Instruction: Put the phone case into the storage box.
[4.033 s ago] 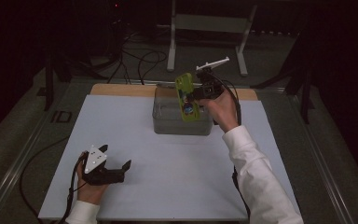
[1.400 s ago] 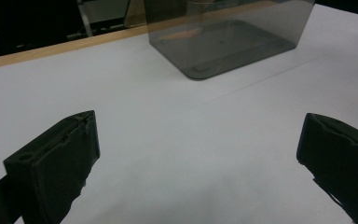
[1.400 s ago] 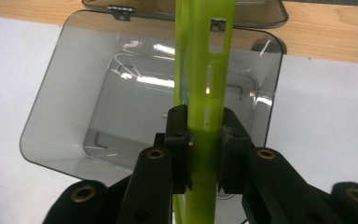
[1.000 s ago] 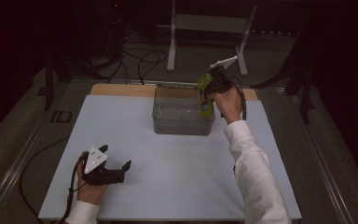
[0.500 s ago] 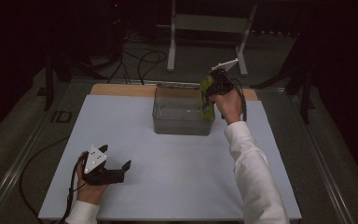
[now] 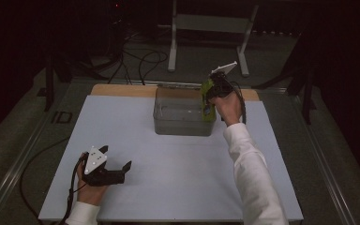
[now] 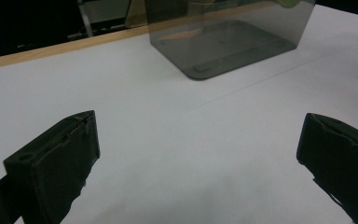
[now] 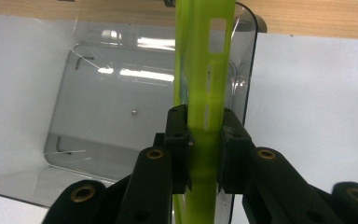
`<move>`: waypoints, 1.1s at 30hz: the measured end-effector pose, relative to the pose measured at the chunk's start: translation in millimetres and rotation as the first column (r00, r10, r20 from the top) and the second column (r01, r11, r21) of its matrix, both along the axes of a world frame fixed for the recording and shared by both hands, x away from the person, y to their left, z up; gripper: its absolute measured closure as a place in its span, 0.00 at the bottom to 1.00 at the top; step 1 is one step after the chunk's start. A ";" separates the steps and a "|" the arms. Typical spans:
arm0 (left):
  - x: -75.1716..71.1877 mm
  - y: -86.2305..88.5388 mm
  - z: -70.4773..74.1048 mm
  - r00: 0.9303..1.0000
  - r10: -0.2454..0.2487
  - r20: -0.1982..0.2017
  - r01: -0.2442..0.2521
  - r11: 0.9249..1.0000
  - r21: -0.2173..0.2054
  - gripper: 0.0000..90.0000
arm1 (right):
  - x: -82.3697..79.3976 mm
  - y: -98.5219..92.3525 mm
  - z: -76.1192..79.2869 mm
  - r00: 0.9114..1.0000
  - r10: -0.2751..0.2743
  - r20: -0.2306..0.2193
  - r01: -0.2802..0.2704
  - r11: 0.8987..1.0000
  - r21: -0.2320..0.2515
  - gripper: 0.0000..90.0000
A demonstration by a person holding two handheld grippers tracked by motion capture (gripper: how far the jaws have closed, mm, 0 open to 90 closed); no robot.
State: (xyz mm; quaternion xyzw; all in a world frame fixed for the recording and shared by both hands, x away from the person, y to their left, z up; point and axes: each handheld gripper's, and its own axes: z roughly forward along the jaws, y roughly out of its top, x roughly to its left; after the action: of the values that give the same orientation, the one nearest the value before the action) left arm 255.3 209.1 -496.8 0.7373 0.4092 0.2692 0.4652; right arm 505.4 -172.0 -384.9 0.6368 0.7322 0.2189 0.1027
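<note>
— Right gripper (image 6: 209, 96)?
— Raised at the far right corner of the clear plastic bin (image 6: 180, 123), jaws clamped tight on a lime-green slotted plastic piece (image 6: 208, 101). In the right gripper view, black pads (image 8: 179, 140) pressed against both faces of the green piece (image 8: 204, 84), held edge-on and roughly upright, rectangular slots cut along its length.
— Position of the green piece against the bin?
— Right at the bin's right-hand wall (image 8: 248, 70), upper part above the rim, lower part down near the wall. Inside or outside that wall: cannot tell for sure.
— Bin itself?
— Rectangular, smoky and see-through, standing on the white table (image 6: 168, 159) near the far edge, just in front of a wooden strip (image 6: 117, 90). Floor of the bin (image 8: 121, 98) bare apart from reflections and a small dot.
— Left gripper (image 6: 122, 171)?
— Resting low on the table at the near left, held in the left hand (image 6: 90, 190), grey three-cornered plate on top. Jaws spread wide with nothing between them. In the left gripper view, bare white table (image 7: 191, 154) between the two black jaws, bin (image 7: 223, 37) farther off ahead.
— Gap between the two grippers?
— Well apart: one near left, one far right by the bin. White sleeve (image 6: 253, 173) stretched across the right side of the table towards the bin.
</note>
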 end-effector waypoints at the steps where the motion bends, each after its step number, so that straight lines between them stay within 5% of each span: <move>1: -0.1 -0.2 0.0 1.000 0.000 0.001 0.000 1.000 0.000 0.00 | 0.3 -0.1 -1.1 1.000 -0.005 -0.004 0.005 1.000 0.002 0.86; 33: 0.0 0.3 -0.4 1.000 0.001 -0.002 -0.001 1.000 0.002 0.00 | 9.2 3.8 -34.2 0.997 -0.036 -0.061 0.034 0.999 -0.027 0.86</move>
State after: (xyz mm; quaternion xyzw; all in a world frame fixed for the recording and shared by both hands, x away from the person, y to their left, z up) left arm 255.3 209.5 -497.2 0.7377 0.4098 0.2692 0.4641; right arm 514.6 -168.2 -419.1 0.6546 0.7265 0.1879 0.0920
